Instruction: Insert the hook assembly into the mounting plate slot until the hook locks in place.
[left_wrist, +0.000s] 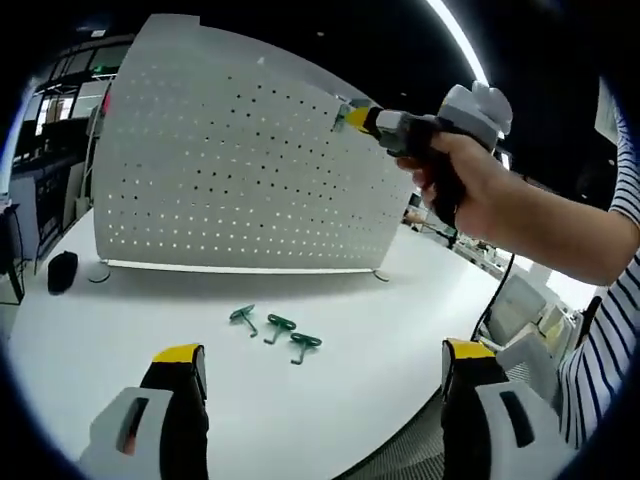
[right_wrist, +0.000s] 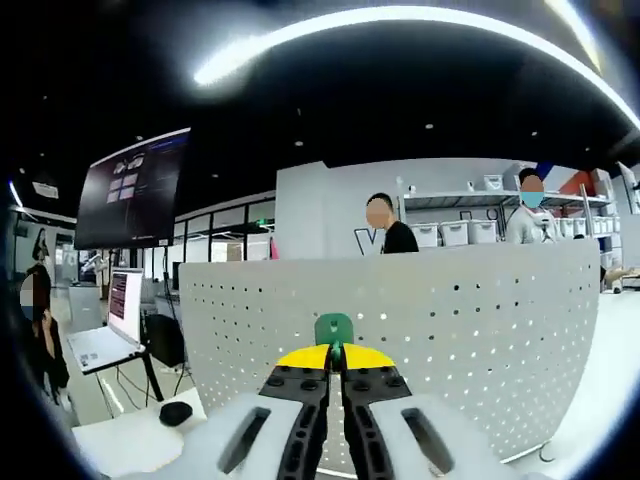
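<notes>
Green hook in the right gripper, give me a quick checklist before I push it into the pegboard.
1. Right gripper shut on the green hook: ok.
2. Hook up against the pegboard, upper part in the left gripper view: ok.
3. Hook prongs lined up with holes: cannot tell, hidden behind the hook.
4. Left gripper open, low over the table: ok.
5. Three spare hooks on the table in view: ok.

An open-plan lab or office is indicated: ahead of the right gripper (right_wrist: 336, 372), beyond a white pegboard (right_wrist: 420, 300), shelves of storage bins (right_wrist: 455, 232), a wall screen (right_wrist: 130, 190), a laptop (right_wrist: 112, 325), ceiling strip lights (right_wrist: 400, 22) and standing people are seen.
</notes>
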